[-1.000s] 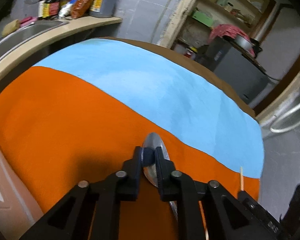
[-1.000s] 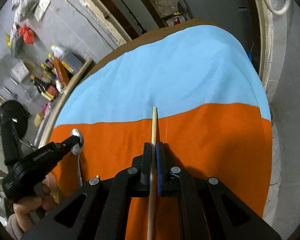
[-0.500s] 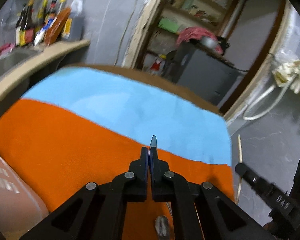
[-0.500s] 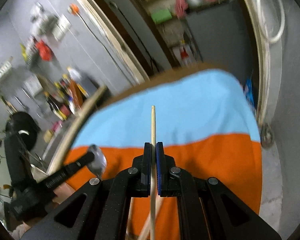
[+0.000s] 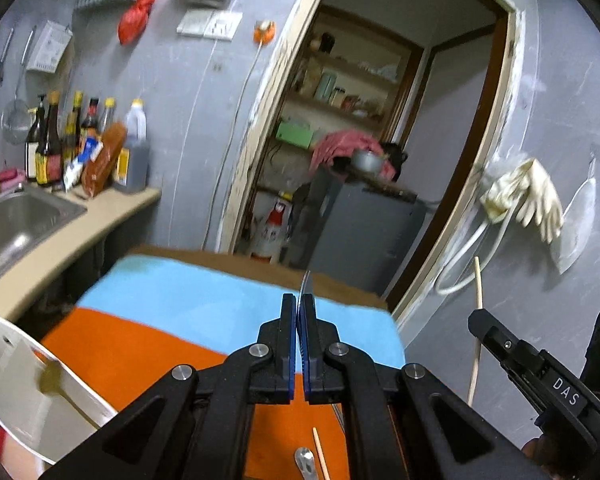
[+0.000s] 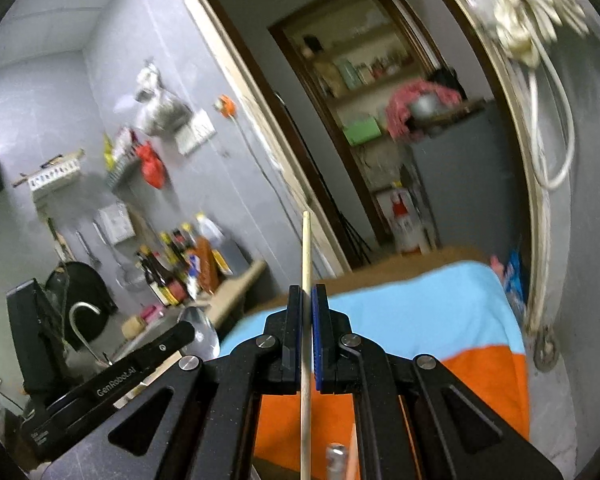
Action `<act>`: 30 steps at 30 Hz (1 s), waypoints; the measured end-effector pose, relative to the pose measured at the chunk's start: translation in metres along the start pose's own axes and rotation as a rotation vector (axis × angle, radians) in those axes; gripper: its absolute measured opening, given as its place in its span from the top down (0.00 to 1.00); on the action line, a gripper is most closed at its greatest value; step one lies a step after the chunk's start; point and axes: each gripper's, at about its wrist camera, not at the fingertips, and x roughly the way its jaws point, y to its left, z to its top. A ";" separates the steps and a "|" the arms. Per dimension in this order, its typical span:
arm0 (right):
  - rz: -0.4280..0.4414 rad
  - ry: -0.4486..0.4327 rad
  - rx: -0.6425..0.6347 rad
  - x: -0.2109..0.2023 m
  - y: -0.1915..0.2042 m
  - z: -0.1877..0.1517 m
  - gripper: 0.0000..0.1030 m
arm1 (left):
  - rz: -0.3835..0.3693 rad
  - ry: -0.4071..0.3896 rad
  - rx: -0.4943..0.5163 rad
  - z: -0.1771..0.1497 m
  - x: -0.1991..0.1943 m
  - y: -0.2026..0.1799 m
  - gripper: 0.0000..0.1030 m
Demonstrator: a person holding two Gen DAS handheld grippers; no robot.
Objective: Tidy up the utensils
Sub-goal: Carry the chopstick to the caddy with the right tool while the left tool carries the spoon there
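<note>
Black jaws of the left gripper [image 5: 299, 308] are pressed together on a metal spoon [image 5: 306, 280]; only its thin edge pokes out past the tips, up above the table. Its bowl shows in the right wrist view. The right gripper [image 6: 308, 300] pinches a wooden chopstick [image 6: 306, 248] that stands up straight. An orange and blue cloth [image 5: 160, 320] covers the table below. A white holder [image 5: 20, 392] at the left edge may have something inside, but it is too blurry to tell.
</note>
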 end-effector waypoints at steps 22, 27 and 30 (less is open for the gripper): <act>0.197 -0.157 -0.034 0.026 0.177 -0.019 0.96 | 0.128 -0.239 -0.018 0.092 -0.119 0.161 0.98; 0.201 -0.187 -0.040 0.039 0.195 -0.040 0.96 | 0.201 -0.257 -0.039 0.093 -0.122 0.199 0.98; 0.179 -0.216 -0.070 0.044 0.206 -0.055 0.96 | 0.237 -0.263 -0.021 0.090 -0.118 0.213 0.98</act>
